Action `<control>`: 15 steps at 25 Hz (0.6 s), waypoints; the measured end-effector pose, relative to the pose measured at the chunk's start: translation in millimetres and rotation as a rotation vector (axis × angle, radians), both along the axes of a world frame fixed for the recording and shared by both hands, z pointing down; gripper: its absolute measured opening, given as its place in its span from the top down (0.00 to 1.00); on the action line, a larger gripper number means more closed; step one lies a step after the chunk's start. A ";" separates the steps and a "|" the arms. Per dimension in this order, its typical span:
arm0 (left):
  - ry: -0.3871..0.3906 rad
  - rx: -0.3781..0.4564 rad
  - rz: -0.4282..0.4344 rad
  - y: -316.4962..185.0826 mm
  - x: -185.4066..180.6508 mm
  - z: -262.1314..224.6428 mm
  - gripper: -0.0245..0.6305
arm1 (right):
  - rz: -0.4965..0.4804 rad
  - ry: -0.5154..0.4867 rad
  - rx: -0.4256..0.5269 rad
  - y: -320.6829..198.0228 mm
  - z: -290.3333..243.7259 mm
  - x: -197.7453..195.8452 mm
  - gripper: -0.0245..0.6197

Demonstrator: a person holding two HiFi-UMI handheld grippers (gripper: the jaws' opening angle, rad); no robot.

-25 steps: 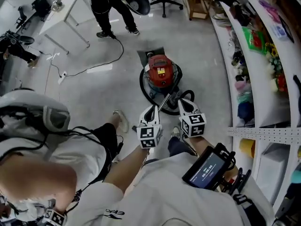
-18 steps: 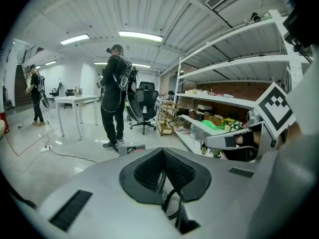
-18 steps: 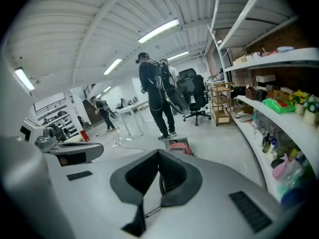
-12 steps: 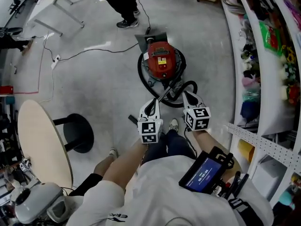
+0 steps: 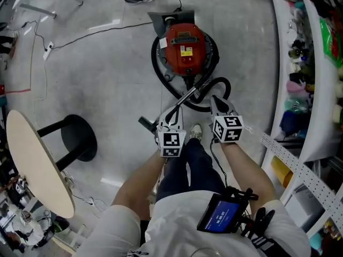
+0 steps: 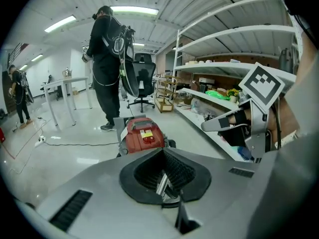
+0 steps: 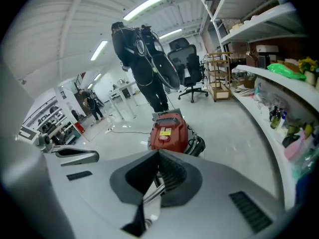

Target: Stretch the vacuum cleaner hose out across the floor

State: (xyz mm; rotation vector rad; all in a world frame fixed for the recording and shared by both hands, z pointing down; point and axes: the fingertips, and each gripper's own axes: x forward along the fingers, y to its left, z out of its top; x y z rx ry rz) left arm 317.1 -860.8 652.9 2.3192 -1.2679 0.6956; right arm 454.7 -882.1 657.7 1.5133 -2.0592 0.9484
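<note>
Over the floor [image 5: 107, 79], just short of the vacuum [image 5: 185, 44]: both your tools are closed tight with nothing in them. Your left tool [image 5: 172, 114] hangs above the metal wand [image 5: 182, 99]. Your right tool [image 5: 217, 99] sits just beside the near loop of the hose [image 5: 157, 74].

The hose lies wound round the vacuum, with one loop bulging toward you.

Progress: no stretching done yet. Left to do, as I judge it: open a tool, grip the hose or wand, and draw it away from the vacuum across open floor.
</note>
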 end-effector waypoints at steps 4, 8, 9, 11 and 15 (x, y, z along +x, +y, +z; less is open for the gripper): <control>-0.008 -0.026 0.024 -1.6 1.7 58.5 0.96 | -0.008 -0.008 -0.017 -13.7 55.1 -0.2 0.97; -0.010 -0.055 0.065 2.9 10.5 124.2 0.96 | -0.006 -0.032 -0.037 -28.2 108.7 0.5 0.97; -0.010 -0.058 0.080 2.5 13.2 139.4 0.96 | -0.005 -0.036 -0.044 -31.9 121.9 0.8 0.97; -0.014 -0.061 0.107 0.3 17.5 167.9 0.96 | 0.001 -0.035 -0.057 -38.0 147.5 1.9 0.97; -0.038 -0.061 0.137 -5.7 22.6 220.0 0.96 | 0.021 -0.050 -0.077 -45.5 191.3 5.2 0.91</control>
